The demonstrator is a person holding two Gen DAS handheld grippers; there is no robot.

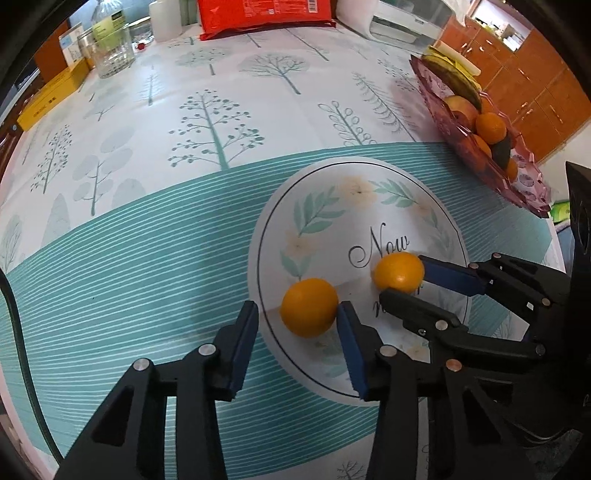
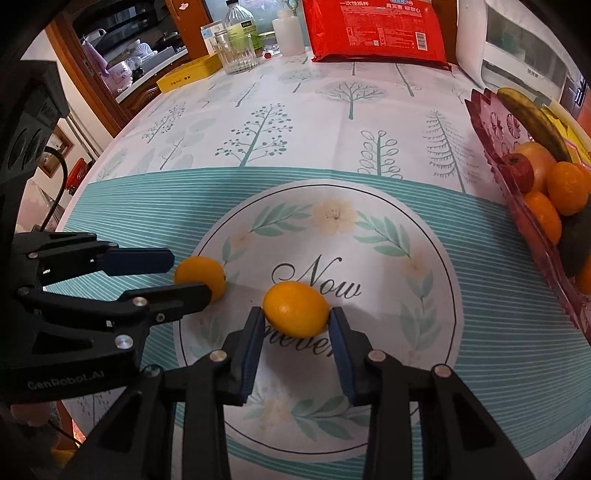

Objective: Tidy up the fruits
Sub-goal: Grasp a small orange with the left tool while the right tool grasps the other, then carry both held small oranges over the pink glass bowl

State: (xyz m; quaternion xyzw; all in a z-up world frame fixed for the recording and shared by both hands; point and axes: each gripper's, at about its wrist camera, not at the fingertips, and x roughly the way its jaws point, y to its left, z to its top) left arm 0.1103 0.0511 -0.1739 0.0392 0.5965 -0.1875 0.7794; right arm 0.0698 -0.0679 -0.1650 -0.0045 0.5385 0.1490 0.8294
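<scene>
Two small oranges lay on my table, both inside the round floral print of the tablecloth [image 2: 332, 122]. One orange [image 1: 309, 307] sat at the near left edge of that circle, between the blue pads of my left tongs [image 1: 295, 314]; the right pad touched its skin while the left pad stood clear of it, so those tongs were spread and gripping nothing. The other orange [image 2: 296, 308] rested on the printed lettering in the middle, and my right tongs [image 2: 296, 319] had both pads pressed against its sides, clenched on the fruit. Whether it was lifted off the cloth I could not tell.

I held both tools low and nearly level over the near side of the table, fingers pointing away from me, the right tool just to the right of the left one.

To the far right stood the pink fruit bowl [image 2: 495, 147], loaded with more oranges, a dark banana and an apple. Along the far edge were a red packet [image 2: 376, 29], a glass jar [image 2: 234, 51], a white bottle [image 2: 290, 33] and a yellow box [image 2: 188, 75]. Wooden cabinets lined the room beyond.
</scene>
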